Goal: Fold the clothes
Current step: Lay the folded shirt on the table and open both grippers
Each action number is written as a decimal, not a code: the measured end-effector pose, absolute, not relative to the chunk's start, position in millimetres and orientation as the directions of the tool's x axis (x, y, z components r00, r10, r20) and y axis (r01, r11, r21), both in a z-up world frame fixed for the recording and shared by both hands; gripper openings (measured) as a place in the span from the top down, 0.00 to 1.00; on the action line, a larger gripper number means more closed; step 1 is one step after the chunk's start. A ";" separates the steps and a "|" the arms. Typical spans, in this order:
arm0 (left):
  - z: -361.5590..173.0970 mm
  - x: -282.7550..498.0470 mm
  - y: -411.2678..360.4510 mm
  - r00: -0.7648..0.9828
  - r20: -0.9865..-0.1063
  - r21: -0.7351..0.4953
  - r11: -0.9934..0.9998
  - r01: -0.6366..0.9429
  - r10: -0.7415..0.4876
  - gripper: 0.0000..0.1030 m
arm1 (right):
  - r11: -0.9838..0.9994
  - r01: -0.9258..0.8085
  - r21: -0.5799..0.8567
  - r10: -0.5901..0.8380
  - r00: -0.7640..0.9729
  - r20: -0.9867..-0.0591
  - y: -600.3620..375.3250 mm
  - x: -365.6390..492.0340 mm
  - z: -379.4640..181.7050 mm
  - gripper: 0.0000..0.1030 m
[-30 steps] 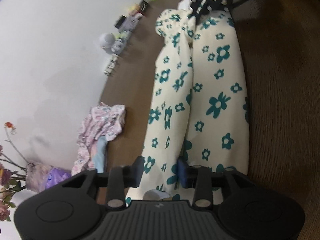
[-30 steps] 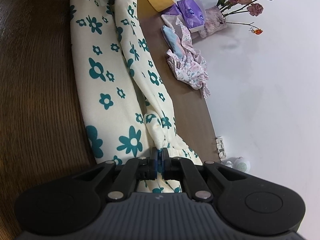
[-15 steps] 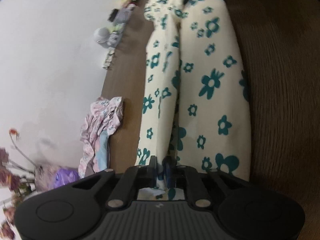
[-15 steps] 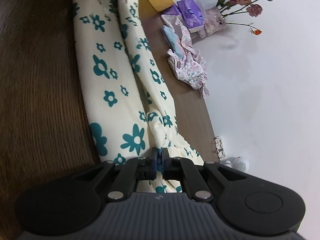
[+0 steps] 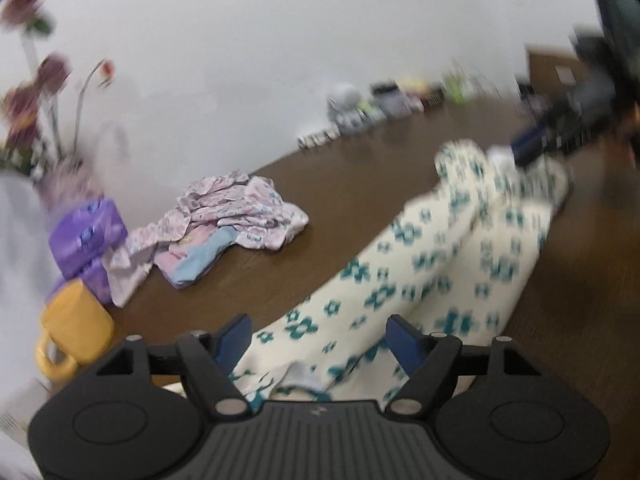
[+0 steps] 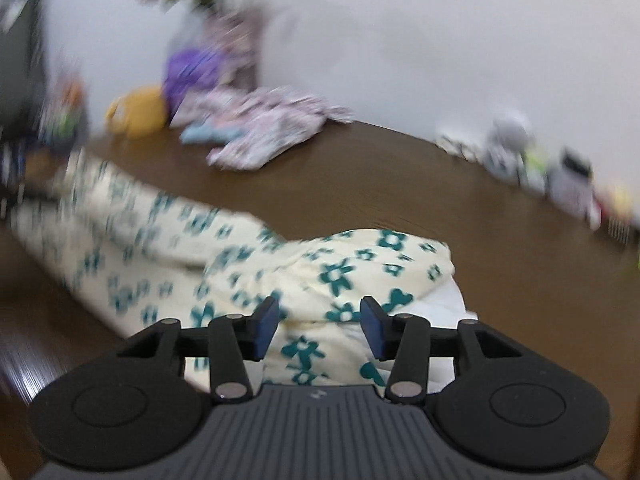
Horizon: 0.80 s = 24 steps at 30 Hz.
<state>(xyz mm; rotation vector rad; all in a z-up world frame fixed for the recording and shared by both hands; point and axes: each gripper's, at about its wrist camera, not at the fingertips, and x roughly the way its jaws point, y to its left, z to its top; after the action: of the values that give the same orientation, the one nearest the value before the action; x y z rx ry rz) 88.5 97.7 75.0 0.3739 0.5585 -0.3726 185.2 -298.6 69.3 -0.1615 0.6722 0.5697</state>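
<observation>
The left gripper (image 5: 318, 338) stands wide open, its blue-padded fingers (image 5: 234, 336) spread to either side of one end of the cream garment with teal flowers (image 5: 420, 264) and gripping nothing; whether the pads brush the cloth cannot be told through the blur. The right gripper (image 6: 318, 326) is likewise wide open at the garment's other end, its fingers (image 6: 266, 322) apart above a bunched, doubled-over hump of the same fabric (image 6: 352, 276), with nothing clamped between them. The garment lies stretched out in a long strip on the dark brown wooden table (image 5: 360, 176), running from one gripper to the other, with a lengthwise crease down its middle. In the left wrist view the right gripper (image 5: 532, 146) shows as a dark blurred shape at the garment's far end. Beyond the garment, nearer the white wall (image 5: 280, 40), a crumpled pink patterned cloth (image 5: 232, 212) rests on the table, well apart from the flowered fabric. Beside it sit a purple pack (image 5: 86, 236) and a yellow mug (image 5: 76, 328), with dried flowers (image 5: 36, 92) behind them. A row of small blurred items (image 5: 380, 108) lines the table's far edge along the wall.
</observation>
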 end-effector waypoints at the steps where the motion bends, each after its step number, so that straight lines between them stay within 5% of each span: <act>1: 77.1 91.4 98.9 0.788 -0.563 0.197 0.886 0.421 -0.249 0.29 | 0.850 -0.519 0.094 0.456 0.635 -0.624 -305.5 193.2 68.4 0.54; 13: 53.6 153.8 69.6 0.783 -0.586 -0.042 0.972 0.230 -0.210 0.30 | 0.900 -0.197 0.390 0.419 0.640 -0.644 -345.8 294.0 28.3 0.53; 22: 36.1 178.3 57.9 0.763 -0.595 -0.154 0.968 0.199 -0.252 0.31 | 0.870 -0.137 0.474 0.449 0.616 -0.647 -352.7 335.9 13.5 0.54; 24: 33.4 180.2 56.8 0.760 -0.598 -0.162 0.967 0.198 -0.256 0.31 | 0.857 -0.141 0.497 0.474 0.593 -0.650 -351.3 341.4 10.4 0.87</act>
<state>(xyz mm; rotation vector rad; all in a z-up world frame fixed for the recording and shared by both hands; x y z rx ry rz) 180.2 56.8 33.4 -0.0911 0.6636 -0.2477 341.4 -351.3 10.4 0.4208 0.8679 0.3698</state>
